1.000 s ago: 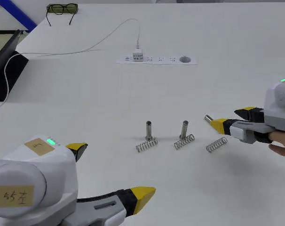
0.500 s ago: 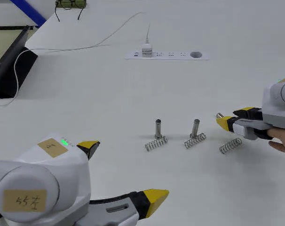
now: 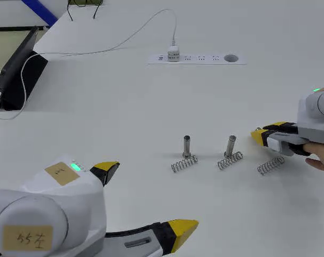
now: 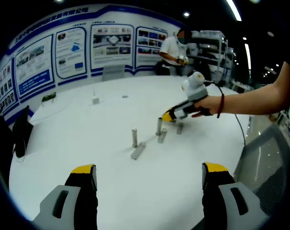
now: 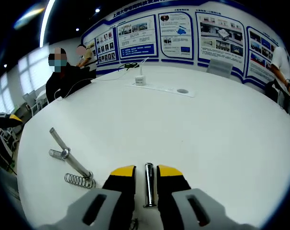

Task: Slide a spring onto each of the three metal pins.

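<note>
Standing upright on the white table [image 3: 124, 118]: left pin [image 3: 187, 145] and middle pin [image 3: 231, 145], side by side, long axes vertical.

Lying flat at their feet: first spring [image 3: 184, 163], touching the base of the left pin, and second spring [image 3: 230, 159], touching the base of the middle pin. In the head view each coil axis slants up to the right. The third spring [image 3: 271, 165] lies alone further right with the same slant, just below the right gripper [image 3: 258, 134].

Third pin [image 5: 149, 184]: pinched between the right gripper's yellow-tipped jaws, long axis parallel to them, pointing roughly level toward the middle pin. The right gripper view gives its whole shaft, where the head view gives a small tip at the jaw ends.

Left gripper [image 3: 146, 201]: jaws spread wide, holding nothing, at the near left and well apart from the pins. The left gripper view adds the hand and forearm behind the right gripper.

Power strip [image 3: 197, 58]: at the far side of the table.
</note>
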A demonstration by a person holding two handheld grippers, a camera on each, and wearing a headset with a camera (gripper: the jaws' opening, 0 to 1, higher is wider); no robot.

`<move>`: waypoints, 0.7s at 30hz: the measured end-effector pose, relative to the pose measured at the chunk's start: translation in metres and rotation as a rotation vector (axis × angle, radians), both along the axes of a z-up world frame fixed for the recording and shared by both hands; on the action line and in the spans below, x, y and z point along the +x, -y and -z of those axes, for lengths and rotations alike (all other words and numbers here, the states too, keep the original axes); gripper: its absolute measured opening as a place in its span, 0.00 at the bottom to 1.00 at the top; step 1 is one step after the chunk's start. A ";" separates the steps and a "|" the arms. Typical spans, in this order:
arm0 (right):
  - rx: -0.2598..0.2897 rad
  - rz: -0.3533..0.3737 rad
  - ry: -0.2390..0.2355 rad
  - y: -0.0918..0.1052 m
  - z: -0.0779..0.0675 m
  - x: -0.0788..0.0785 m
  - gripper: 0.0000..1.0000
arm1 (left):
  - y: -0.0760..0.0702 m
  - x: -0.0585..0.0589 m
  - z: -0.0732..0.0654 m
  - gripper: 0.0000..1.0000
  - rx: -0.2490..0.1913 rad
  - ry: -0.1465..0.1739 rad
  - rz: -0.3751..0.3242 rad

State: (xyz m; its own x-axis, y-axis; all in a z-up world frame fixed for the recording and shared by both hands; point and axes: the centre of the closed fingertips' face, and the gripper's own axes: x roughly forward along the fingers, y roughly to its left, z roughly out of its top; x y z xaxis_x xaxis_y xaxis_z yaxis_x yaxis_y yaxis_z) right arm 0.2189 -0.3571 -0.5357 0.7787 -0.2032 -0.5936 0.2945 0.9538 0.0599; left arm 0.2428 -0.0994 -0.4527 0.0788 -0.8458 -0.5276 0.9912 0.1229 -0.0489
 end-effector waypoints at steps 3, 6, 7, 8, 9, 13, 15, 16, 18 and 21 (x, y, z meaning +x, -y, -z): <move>-0.002 0.003 -0.006 0.001 0.002 0.001 0.17 | 0.000 0.000 0.000 0.92 0.001 0.002 0.005; -0.005 0.006 -0.009 0.003 0.001 0.001 0.15 | -0.001 0.000 0.001 0.92 0.002 0.003 0.004; -0.008 0.009 -0.012 0.003 0.001 0.001 0.14 | 0.000 0.000 0.000 0.93 -0.006 0.002 0.003; -0.013 0.013 -0.016 0.004 0.001 0.000 0.13 | 0.000 0.000 -0.001 0.93 -0.011 -0.001 0.002; -0.024 0.014 -0.024 0.006 0.001 0.000 0.12 | 0.000 0.001 -0.001 0.93 -0.010 -0.002 -0.001; -0.030 0.016 -0.027 0.007 0.001 0.000 0.10 | -0.001 0.002 -0.002 0.92 -0.010 0.005 0.000; -0.027 0.016 -0.031 0.007 0.000 0.000 0.10 | -0.001 0.001 -0.001 0.92 -0.005 0.002 0.001; -0.026 0.014 -0.034 0.007 0.000 0.000 0.09 | -0.002 0.001 -0.001 0.91 0.000 0.004 0.001; -0.018 0.020 -0.034 0.008 0.000 0.000 0.09 | -0.002 0.000 0.000 0.91 0.005 0.005 0.005; 0.023 0.043 -0.024 0.007 -0.001 -0.003 0.09 | -0.002 0.000 -0.001 0.91 0.004 0.005 0.006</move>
State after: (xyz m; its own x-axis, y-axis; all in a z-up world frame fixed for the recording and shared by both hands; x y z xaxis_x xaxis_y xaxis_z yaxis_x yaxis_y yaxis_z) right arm 0.2162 -0.3642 -0.5346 0.7551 -0.2224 -0.6167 0.3367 0.9387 0.0737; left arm 0.2423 -0.0970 -0.4521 0.0762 -0.8442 -0.5305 0.9922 0.1170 -0.0437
